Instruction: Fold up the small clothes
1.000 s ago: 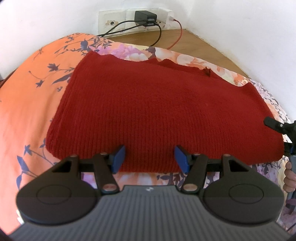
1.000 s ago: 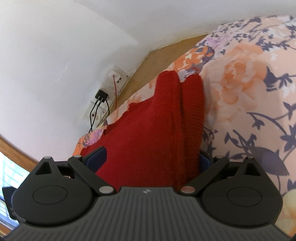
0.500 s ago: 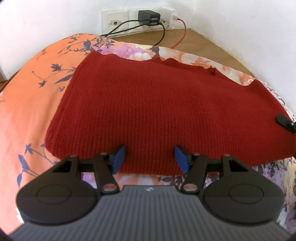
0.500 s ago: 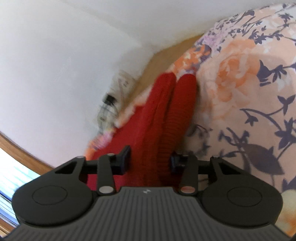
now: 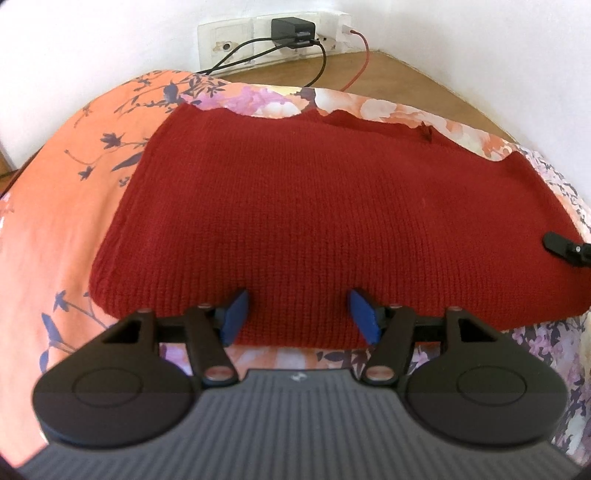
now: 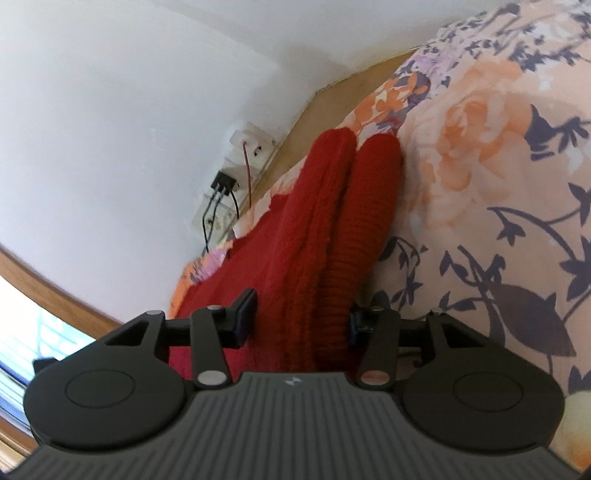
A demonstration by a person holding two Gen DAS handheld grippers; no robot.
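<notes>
A dark red knitted garment [image 5: 314, 206] lies folded flat on the floral bedsheet [image 5: 55, 229]. My left gripper [image 5: 297, 314] is open, its blue pads at either side of the garment's near edge, not closed on it. In the right wrist view the garment's [image 6: 325, 236] thick folded end sits between the fingers of my right gripper [image 6: 301, 314], which are closed against the fabric from both sides. A finger of the right gripper [image 5: 565, 247] shows at the right edge of the left wrist view, on the garment's right end.
A wall socket strip [image 5: 273, 33] with a black charger and black and red cables sits at the wall behind the bed. A wooden ledge [image 5: 406, 85] runs along the wall. White walls meet in a corner at the back right.
The right gripper's fingers have closed in from wide open onto the folded end of the garment. The left gripper has stayed open at the near edge, with the view shifted slightly.
</notes>
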